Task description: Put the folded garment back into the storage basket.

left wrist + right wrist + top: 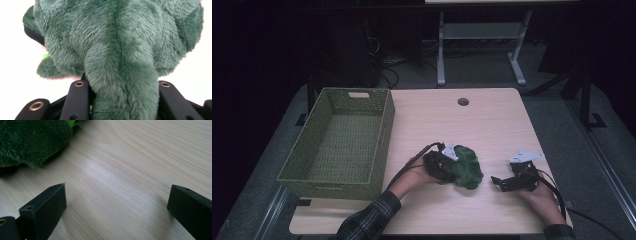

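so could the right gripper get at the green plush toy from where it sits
Probably yes. The right gripper rests on the table with its jaws wide open, pointing toward the green plush toy, with bare wood between them; the left gripper already grips the toy's other side.

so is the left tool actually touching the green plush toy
Touching. In the left gripper view the left tool has its two black jaws pressed against either side of the green plush toy, the fur bulging out between them.

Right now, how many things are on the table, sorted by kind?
Green plush toy: 1
Green woven basket: 1
Handheld grippers: 2, the left gripper closed on the plush toy, the right gripper open over bare wood
Total: 4
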